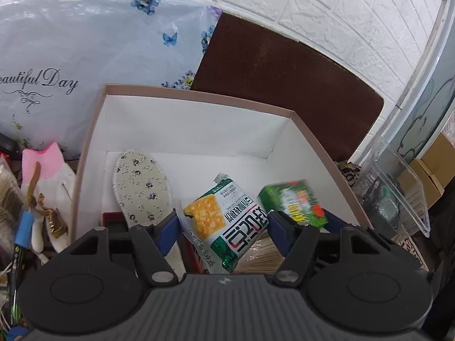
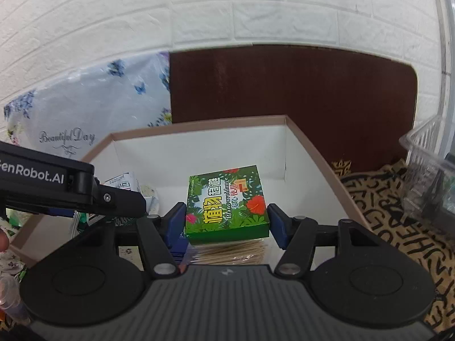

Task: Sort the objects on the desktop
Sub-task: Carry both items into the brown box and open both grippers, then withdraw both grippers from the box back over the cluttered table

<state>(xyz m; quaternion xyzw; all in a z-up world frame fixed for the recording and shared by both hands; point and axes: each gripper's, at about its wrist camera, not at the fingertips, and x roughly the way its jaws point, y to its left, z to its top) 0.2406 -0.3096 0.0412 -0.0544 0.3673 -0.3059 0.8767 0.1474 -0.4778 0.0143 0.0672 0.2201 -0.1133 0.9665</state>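
The green box [image 2: 227, 203], printed with leaves and red flowers, sits in the middle of the right wrist view, between the blue pads [image 2: 177, 221] of the right gripper [image 2: 226, 224]. The left pad touches the box's left edge, while a narrow gap shows beside the right pad, so I cannot tell whether the jaws pinch it or only frame it. The box hangs over a bundle of toothpicks [image 2: 236, 253] lying in a white carton [image 2: 199, 147] with a brown rim. In the left wrist view the same green box [image 1: 294, 204] appears blurred at centre right, just above the right-hand pad.

The left gripper [image 1: 223, 228] fills the lower part of its own view, jaws spread wide inside the carton [image 1: 187, 119], with a cracker packet [image 1: 227, 221] lying between the pads [image 1: 167, 230]; the packet touches neither pad clearly. An insole [image 1: 139, 187] with small purple flowers lies at centre left of the carton floor, its heel end running under the left pad. The toothpicks [image 1: 261, 258] show under the packet's lower right edge.

In the right wrist view the left gripper's black body [image 2: 71, 187] crosses the left edge of the frame, reaching into the carton. A floral bag [image 1: 85, 56] reading "Beautiful Day" leans against the white brick wall [image 1: 312, 5] at upper left, beside a dark brown board [image 1: 284, 74]. A clear plastic tray [image 1: 398, 182] stands at the right edge, near the carton. A patterned cloth [image 2: 384, 213] covers the surface at lower right of the right wrist view.
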